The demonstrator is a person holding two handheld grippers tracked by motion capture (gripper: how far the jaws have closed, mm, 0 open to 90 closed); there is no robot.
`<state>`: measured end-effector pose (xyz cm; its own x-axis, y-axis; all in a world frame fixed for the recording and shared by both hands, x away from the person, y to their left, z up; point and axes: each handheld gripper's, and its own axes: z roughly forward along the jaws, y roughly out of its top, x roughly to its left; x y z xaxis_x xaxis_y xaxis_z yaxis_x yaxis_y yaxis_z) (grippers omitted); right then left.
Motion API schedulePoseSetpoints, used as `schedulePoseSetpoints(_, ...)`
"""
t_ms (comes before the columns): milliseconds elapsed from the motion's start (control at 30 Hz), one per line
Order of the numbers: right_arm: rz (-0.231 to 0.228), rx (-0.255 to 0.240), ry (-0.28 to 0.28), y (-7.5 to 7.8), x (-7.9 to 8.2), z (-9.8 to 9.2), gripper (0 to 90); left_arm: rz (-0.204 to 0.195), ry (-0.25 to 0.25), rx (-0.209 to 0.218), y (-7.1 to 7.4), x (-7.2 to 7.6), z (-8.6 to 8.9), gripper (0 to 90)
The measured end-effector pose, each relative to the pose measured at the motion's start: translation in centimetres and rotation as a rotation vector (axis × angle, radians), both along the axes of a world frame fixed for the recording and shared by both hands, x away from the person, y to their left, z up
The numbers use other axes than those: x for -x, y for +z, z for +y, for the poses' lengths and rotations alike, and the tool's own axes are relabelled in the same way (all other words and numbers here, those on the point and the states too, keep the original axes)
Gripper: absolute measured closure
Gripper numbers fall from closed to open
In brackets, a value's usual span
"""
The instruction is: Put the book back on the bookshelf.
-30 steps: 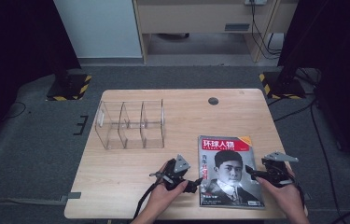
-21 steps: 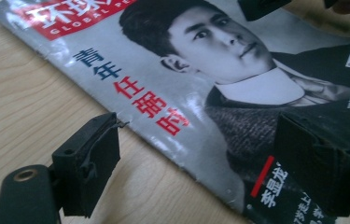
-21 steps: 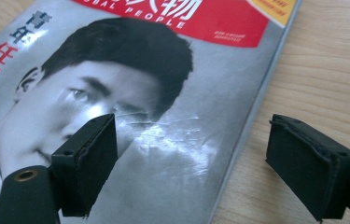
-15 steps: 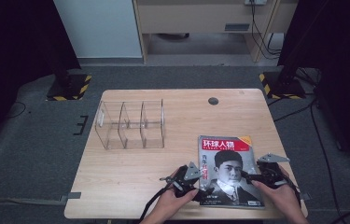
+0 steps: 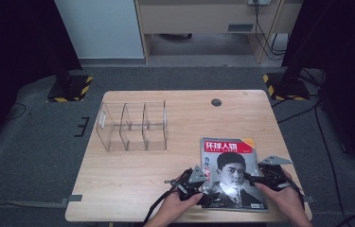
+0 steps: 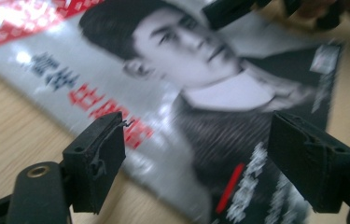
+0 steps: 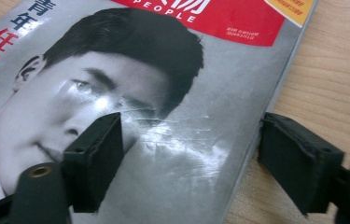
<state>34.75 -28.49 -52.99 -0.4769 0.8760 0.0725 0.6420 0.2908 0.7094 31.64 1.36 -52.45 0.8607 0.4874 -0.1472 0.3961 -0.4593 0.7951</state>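
A magazine [image 5: 232,172] lies flat on the wood table [image 5: 132,175], near edge, right side. Left gripper [image 6: 196,161] is spread wide over its left edge, w/ nothing held. Right gripper [image 7: 189,158] is spread wide across its right edge. A clear box [image 5: 132,125] sits far left.

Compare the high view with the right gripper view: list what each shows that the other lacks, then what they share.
High view alone: the clear three-part organizer, the whole table, both hands, the left gripper at the magazine's left edge, the grey floor.

Right gripper view alone: a close look at the right gripper, its fingers spread, one over the cover and one past the right edge, and glare on the cover.

Both: the magazine lying flat on the wood.
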Motion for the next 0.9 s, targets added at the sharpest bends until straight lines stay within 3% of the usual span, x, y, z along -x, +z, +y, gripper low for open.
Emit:
schedulePoseSetpoints(33, 0.006, -0.006, -0.002, 0.0, 0.1, 0.1, 23.9, -0.008, 0.003, -0.021, -0.1, 0.0, -0.2, 16.7)
schedulePoseSetpoints(100, 0.003, 0.005, 0.006, 0.0, 0.1, 0.2, 24.1, 0.016, 0.013, -0.047, -0.8, -0.2, -0.3, 16.3)
schedulePoseSetpoints(200, 0.01, 0.009, 0.012, 0.1, 0.0, 0.3, 24.1, 0.011, 0.014, -0.052, -0.9, -0.2, -0.4, 16.2)
schedulePoseSetpoints(367, -0.001, -0.005, 0.008, 0.4, 0.0, 0.4, 25.5, -0.054, -0.002, -0.131, -1.0, 0.4, -1.3, 12.8)
schedulePoseSetpoints(400, -0.035, 0.012, 0.032, 0.9, 0.1, 0.6, 28.8, -0.065, -0.002, -0.144, -1.0, 0.5, -1.5, 11.4)
schedulePoseSetpoints(533, -0.077, -0.011, 0.047, 1.7, 0.5, 1.0, 32.5, -0.059, -0.006, -0.142, -1.0, 0.5, -1.4, 11.1)
schedulePoseSetpoints(567, -0.11, -0.045, 0.061, 2.2, 0.8, 1.5, 35.9, -0.06, -0.006, -0.143, -1.0, 0.5, -1.4, 11.0)
schedulePoseSetpoints(600, -0.11, -0.045, 0.061, 2.2, 0.8, 1.5, 35.9, -0.063, -0.003, -0.143, -1.0, 0.5, -1.5, 11.0)
schedulePoseSetpoints(667, -0.143, -0.093, 0.09, 2.9, 1.0, 2.2, 38.3, -0.066, -0.002, -0.148, -1.0, 0.6, -1.5, 10.9)
schedulePoseSetpoints(733, -0.162, -0.095, 0.112, 3.4, 1.2, 2.9, 40.4, -0.066, -0.003, -0.148, -1.0, 0.6, -1.5, 10.8)
schedulePoseSetpoints(900, -0.145, -0.057, 0.106, 3.0, 1.0, 3.4, 40.4, -0.07, -0.005, -0.153, -1.0, 0.6, -1.6, 10.5)
